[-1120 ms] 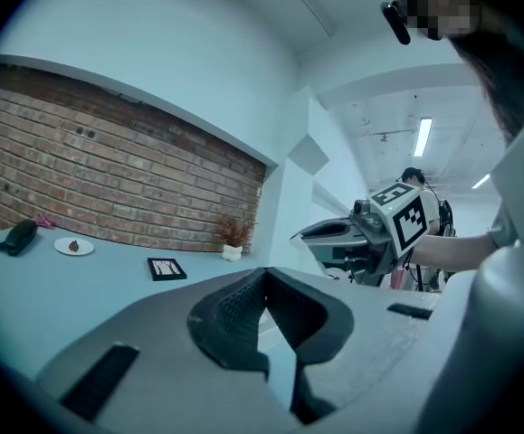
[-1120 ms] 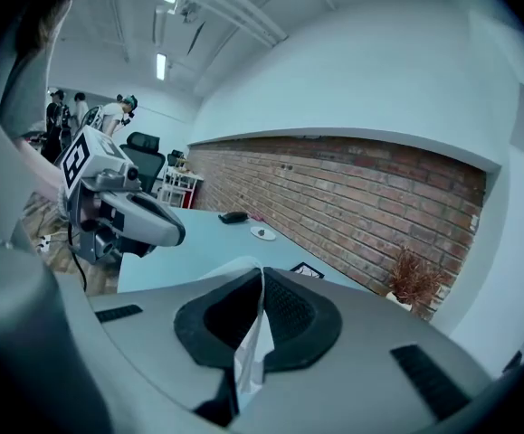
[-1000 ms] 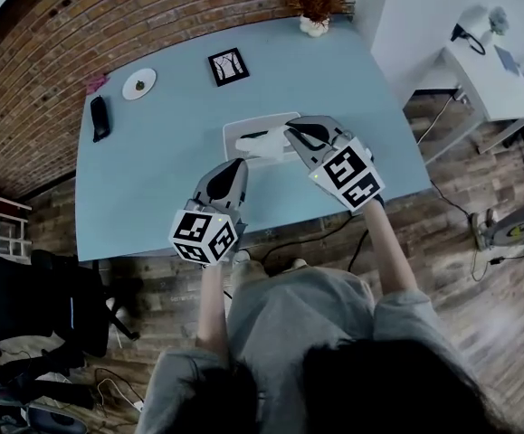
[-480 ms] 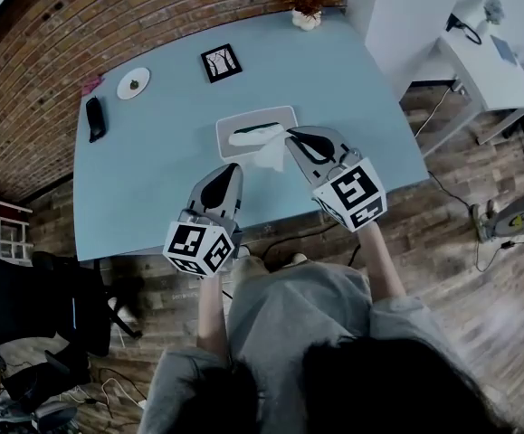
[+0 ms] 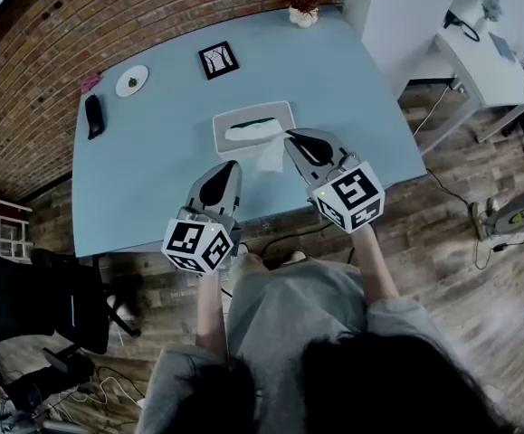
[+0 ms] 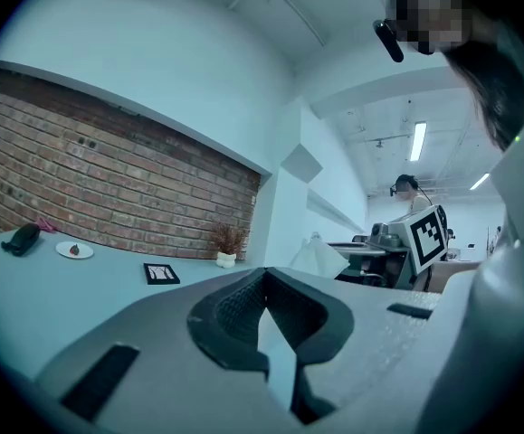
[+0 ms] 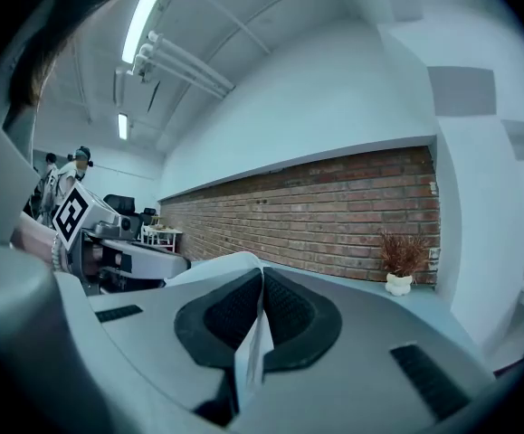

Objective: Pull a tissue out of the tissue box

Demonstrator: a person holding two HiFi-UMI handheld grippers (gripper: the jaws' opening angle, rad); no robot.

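One tissue [image 5: 270,157] hung pinched in the closed right gripper [image 5: 290,139], at 5 o'clock of the box [image 5: 217,127]. The left gripper [image 5: 233,166], shut and empty, sat at 7 o'clock.

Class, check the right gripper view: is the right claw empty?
No: the right claw is shut on a white tissue, which also shows as a sheet beyond its tips.
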